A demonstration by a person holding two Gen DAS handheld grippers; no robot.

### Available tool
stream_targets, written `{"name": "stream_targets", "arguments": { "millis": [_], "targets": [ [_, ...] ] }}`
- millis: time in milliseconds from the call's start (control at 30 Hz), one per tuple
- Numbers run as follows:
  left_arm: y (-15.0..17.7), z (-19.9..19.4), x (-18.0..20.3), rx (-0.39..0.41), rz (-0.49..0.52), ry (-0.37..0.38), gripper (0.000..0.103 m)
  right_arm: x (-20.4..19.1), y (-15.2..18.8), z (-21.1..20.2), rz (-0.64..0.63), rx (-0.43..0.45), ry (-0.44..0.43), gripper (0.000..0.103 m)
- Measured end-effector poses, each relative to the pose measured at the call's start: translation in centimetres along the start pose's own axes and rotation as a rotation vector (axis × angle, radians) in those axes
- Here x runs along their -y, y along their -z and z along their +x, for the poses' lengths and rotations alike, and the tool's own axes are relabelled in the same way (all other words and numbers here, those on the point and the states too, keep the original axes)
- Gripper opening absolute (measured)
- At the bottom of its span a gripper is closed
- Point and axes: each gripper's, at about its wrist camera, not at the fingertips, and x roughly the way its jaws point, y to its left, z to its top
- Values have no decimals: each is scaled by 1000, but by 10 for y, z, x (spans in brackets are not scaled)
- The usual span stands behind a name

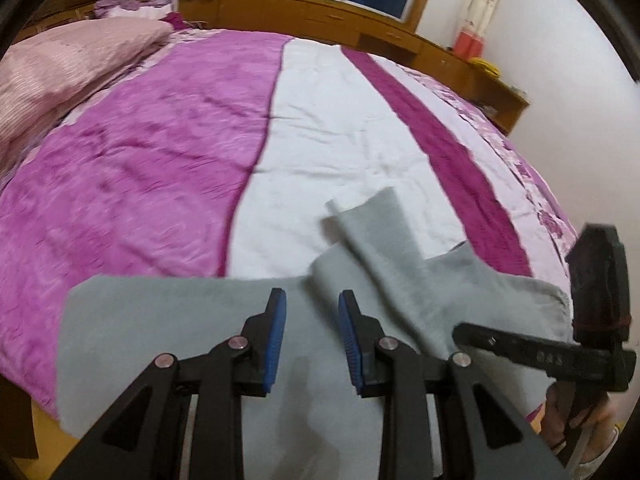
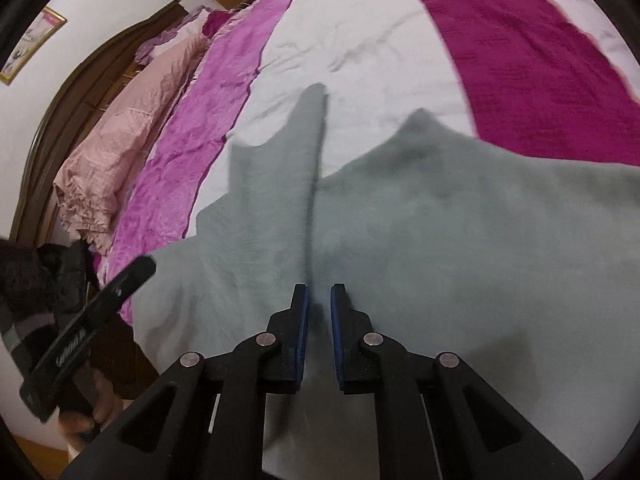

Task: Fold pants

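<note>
1. Lying rumpled on the bedspread (image 1: 328,128) near the bed's edge, the grey pants (image 1: 168,344) spread crosswise under both tools, a ridge running away between the legs.
2. The right gripper (image 2: 319,300) straddles that ridge, jaws a narrow gap apart; whether it pinches cloth I cannot tell.
3. The left gripper (image 1: 311,304) hovers just above the flat fabric, jaws apart, holding nothing.

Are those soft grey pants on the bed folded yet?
Not neatly: the soft grey pants lie loosely spread on the striped purple-and-white bedspread, one flap turned over.
</note>
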Motion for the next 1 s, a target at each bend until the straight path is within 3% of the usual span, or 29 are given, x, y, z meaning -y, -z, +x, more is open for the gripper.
{"name": "stream_targets", "arguments": {
  "millis": [233, 433, 533, 867, 900, 967, 1000],
  "targets": [
    [-31, 35, 16, -31, -30, 60, 28, 44, 15, -63, 13, 81, 128, 12],
    [-40, 70, 21, -73, -60, 39, 28, 93, 32, -89, 54, 104, 276, 16],
    [-39, 80, 21, -81, -82, 36, 28, 112, 40, -75, 80, 64, 247, 16],
    [-41, 107, 30, -96, -95, 15, 28, 122, 48, -72, 65, 123, 191, 17],
    [-41, 107, 30, -88, -97, 21, 26, 123, 49, -72, 65, 126, 186, 17],
    [-41, 103, 28, -60, -99, 47, 3, 124, 50, -73, 58, 129, 184, 17],
    [-42, 97, 27, -45, -100, 60, 3, 124, 51, -73, 53, 130, 186, 17]
  ]
}}
